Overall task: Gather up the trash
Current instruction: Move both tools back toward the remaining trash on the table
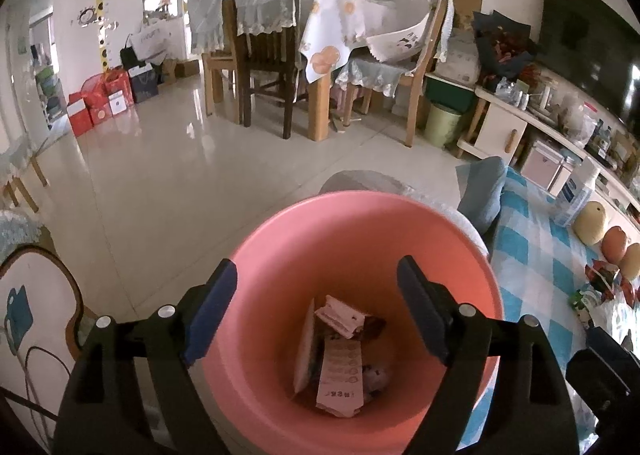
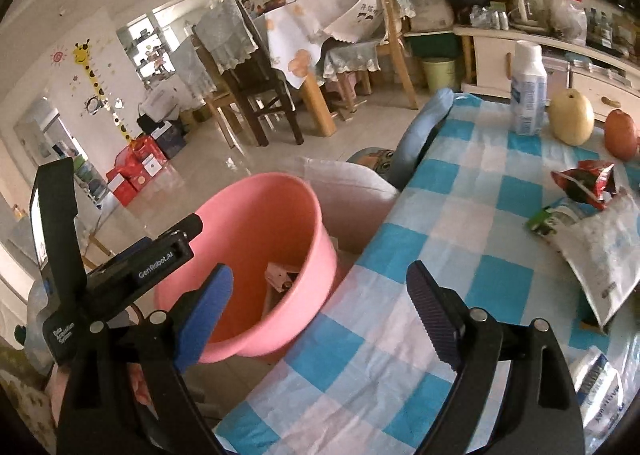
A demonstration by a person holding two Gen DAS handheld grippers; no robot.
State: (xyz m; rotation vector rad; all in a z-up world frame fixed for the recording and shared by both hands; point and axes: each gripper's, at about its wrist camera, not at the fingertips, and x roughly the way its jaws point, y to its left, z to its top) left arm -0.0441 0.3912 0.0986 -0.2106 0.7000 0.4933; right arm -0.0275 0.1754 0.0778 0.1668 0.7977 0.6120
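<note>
Blue-and-white checked cloth (image 2: 460, 215) is covering the table, the largest surface in the right wrist view, and its edge is showing at the right of the left wrist view. Pale glossy floor tiles (image 1: 180, 183) are spreading out beyond it toward wooden chairs (image 1: 264, 67) with lace covers.

The pink bin (image 1: 360, 239) is standing on the floor just beside the table's edge, upright, mouth open. Trash (image 1: 340, 359) is lying in its bottom: several pinkish paper wrappers and cartons, piled loosely against each other.

The left gripper (image 1: 320, 315) is hovering over the bin's mouth, pointing down into it. Its jaws are standing wide apart with nothing between them; no pad is touching the bin or the trash. The right gripper (image 2: 324, 315) is hanging over the table's near edge, 1 finger over the bin's rim side, the other over the cloth. Its jaws are likewise released and bare. The left gripper's body is showing at the left of the right wrist view.

On the cloth, more trash is lying well apart from both grippers: a white plastic bag (image 2: 600, 251), a crumpled red wrapper (image 2: 584, 183) touching it, and a small green carton (image 2: 544, 221) just beside both. Behind them are standing a white bottle (image 2: 528, 91), a yellow pear (image 2: 572, 117) and an orange fruit (image 2: 620, 135).
</note>
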